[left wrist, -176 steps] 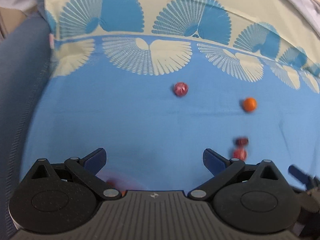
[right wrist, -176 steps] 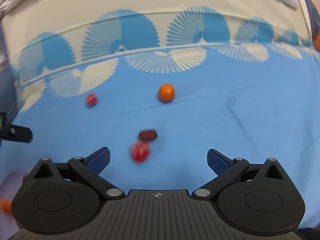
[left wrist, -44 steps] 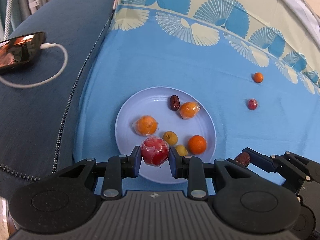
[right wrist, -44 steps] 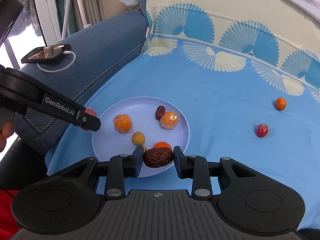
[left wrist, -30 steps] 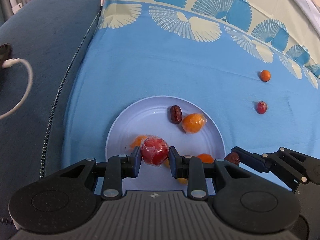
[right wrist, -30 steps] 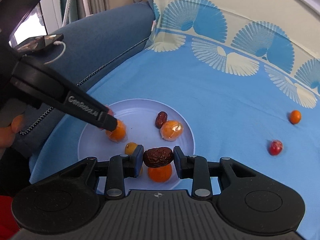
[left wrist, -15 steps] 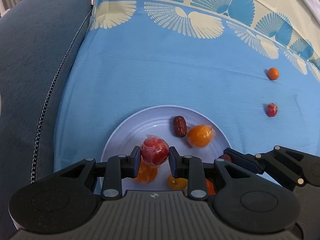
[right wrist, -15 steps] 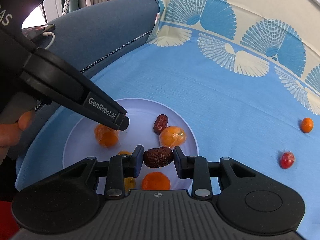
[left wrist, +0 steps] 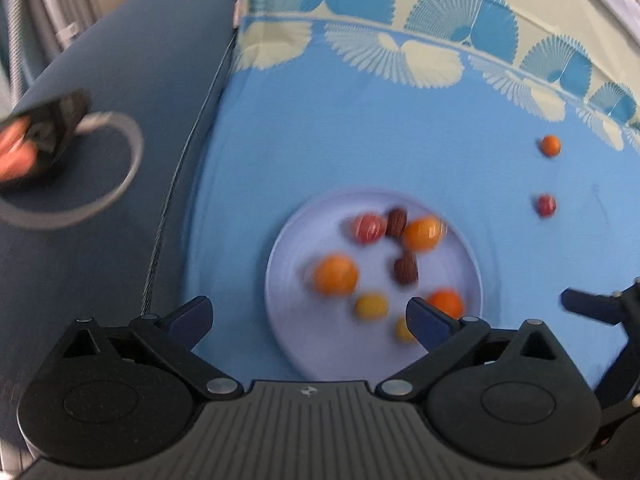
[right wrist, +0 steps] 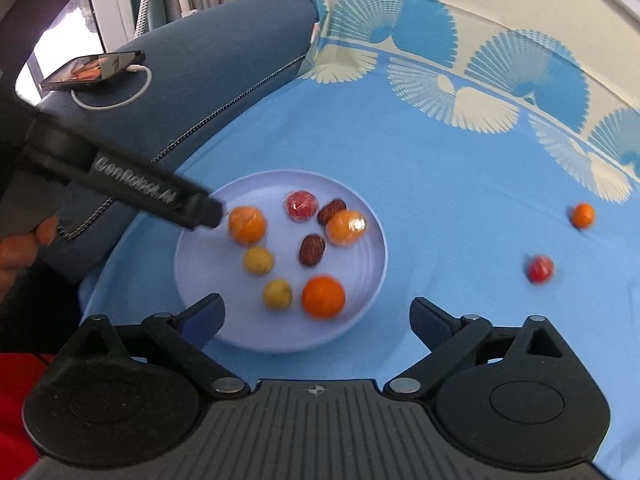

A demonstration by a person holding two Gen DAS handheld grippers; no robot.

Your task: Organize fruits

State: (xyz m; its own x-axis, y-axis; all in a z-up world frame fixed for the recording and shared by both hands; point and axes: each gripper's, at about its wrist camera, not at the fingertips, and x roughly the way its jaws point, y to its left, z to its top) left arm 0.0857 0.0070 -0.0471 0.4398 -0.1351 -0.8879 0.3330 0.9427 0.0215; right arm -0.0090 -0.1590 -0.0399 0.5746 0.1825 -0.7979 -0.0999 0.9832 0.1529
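Observation:
A lavender plate [left wrist: 280, 264] [right wrist: 200, 264] lies on the blue cloth and holds several fruits. Among them are a wrapped red fruit [left wrist: 368, 227] [right wrist: 301, 205], two dark dates [left wrist: 406, 270] [right wrist: 312, 249] and some oranges [right wrist: 323, 296]. My left gripper [left wrist: 308, 312] hovers above the plate's near edge, jaws opening wide, nothing between them. My right gripper [right wrist: 316, 310] hangs over the plate's near rim, jaws likewise opening and empty. A small orange [left wrist: 550, 145] [right wrist: 582, 215] and a red fruit [left wrist: 546, 205] [right wrist: 540, 269] lie loose on the cloth to the right.
A dark blue sofa arm [right wrist: 200, 80] borders the cloth on the left, with a phone [right wrist: 94, 68] and its white cable on it. The fan-patterned cloth [right wrist: 460, 92] runs back and right. A hand [right wrist: 24, 248] holds the left gripper's handle.
Both grippers went from shut to wide open. The wrapped red fruit left the left jaws and the date left the right jaws; both now lie on the plate. Both grippers pulled back.

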